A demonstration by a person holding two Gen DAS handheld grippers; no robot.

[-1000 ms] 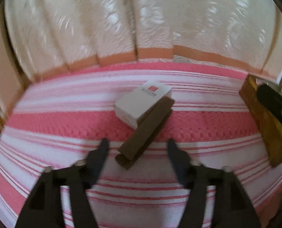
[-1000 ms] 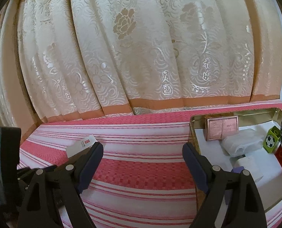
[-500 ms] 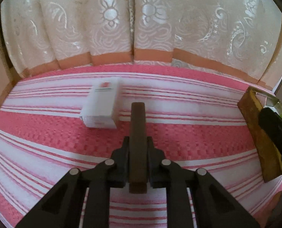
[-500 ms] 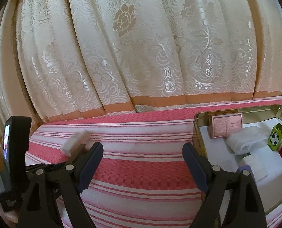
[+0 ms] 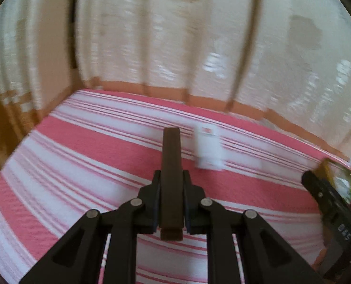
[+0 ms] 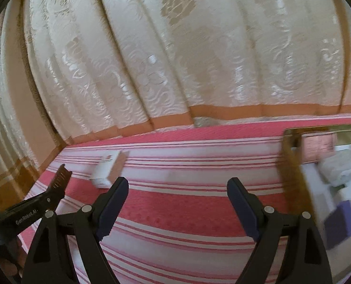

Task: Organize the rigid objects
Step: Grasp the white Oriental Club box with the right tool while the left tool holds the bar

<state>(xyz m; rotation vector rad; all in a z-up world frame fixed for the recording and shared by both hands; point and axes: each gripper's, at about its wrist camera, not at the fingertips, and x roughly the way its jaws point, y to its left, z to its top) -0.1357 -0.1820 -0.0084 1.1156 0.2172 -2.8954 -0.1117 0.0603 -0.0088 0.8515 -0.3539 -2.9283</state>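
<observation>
My left gripper (image 5: 171,182) is shut on a long brown bar (image 5: 171,165) and holds it above the pink striped cloth (image 5: 92,165). A white box with a red mark (image 5: 208,148) lies on the cloth just right of the bar's tip; it also shows in the right wrist view (image 6: 109,171). My right gripper (image 6: 177,194) is open and empty above the cloth. The left gripper shows at the left edge of the right wrist view (image 6: 59,181).
A gold metal tray (image 6: 291,165) at the right holds a copper-coloured box (image 6: 317,145), white rolls (image 6: 339,168) and a purple block (image 6: 340,224). A cream patterned curtain (image 6: 175,59) hangs behind the table. The tray's corner (image 5: 329,168) shows at the right of the left wrist view.
My left gripper closed on the brown bar, lifted it and swung left, so the white box now lies to the bar's right. The right gripper shifted left, still open.
</observation>
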